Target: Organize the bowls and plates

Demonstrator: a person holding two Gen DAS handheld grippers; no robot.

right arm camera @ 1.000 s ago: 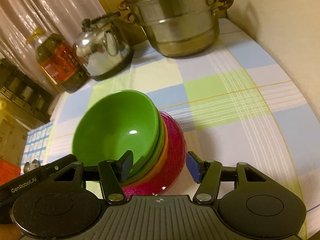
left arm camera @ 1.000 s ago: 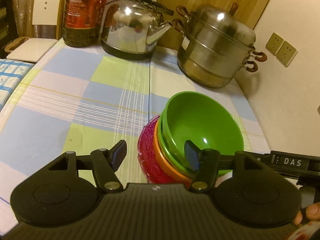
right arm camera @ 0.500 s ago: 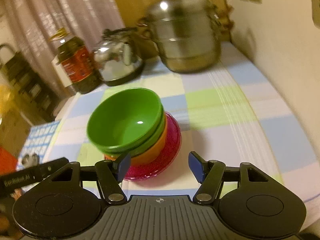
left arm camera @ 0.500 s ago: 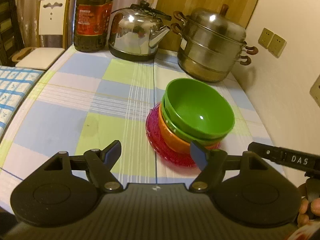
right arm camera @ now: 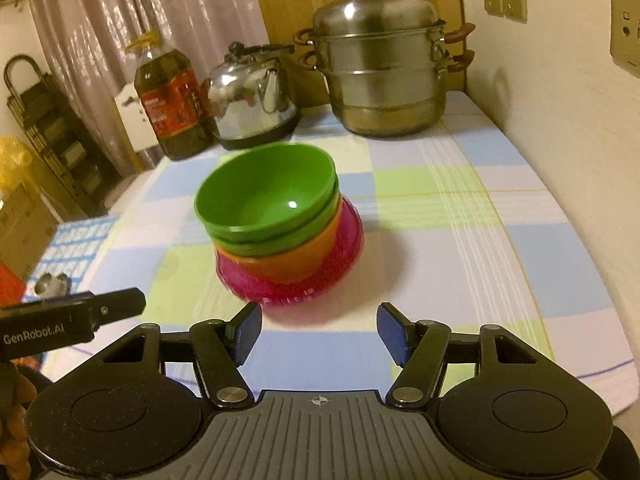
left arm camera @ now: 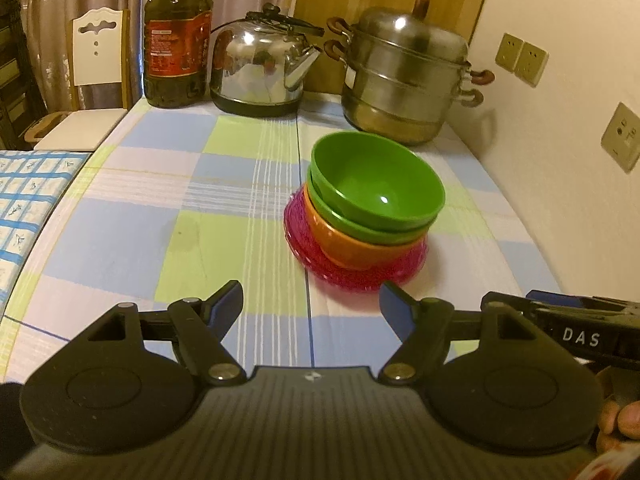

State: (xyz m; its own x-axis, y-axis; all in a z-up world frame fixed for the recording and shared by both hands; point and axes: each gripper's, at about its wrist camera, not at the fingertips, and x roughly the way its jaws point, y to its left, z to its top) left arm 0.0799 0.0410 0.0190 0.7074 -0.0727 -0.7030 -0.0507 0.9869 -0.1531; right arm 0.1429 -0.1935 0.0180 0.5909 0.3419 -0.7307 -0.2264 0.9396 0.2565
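A stack stands on the checked tablecloth: two green bowls (left arm camera: 376,188) nested in an orange bowl (left arm camera: 340,240), all on a pink ribbed plate (left arm camera: 312,256). The same stack shows in the right wrist view, with the green bowls (right arm camera: 268,196), the orange bowl (right arm camera: 296,260) and the pink plate (right arm camera: 332,276). My left gripper (left arm camera: 312,306) is open and empty, short of the stack and to its left. My right gripper (right arm camera: 320,330) is open and empty, just in front of the stack. Nothing touches the stack.
At the back of the table stand an oil bottle (left arm camera: 178,40), a steel kettle (left arm camera: 260,68) and a steel steamer pot (left arm camera: 404,80). The wall with sockets (left arm camera: 520,58) runs along the right. A white chair (left arm camera: 96,76) stands beyond the table's left edge.
Both grippers have pulled back from the stack, which they held by its sides a second ago. The stack now stands flat on the cloth, farther from both cameras.
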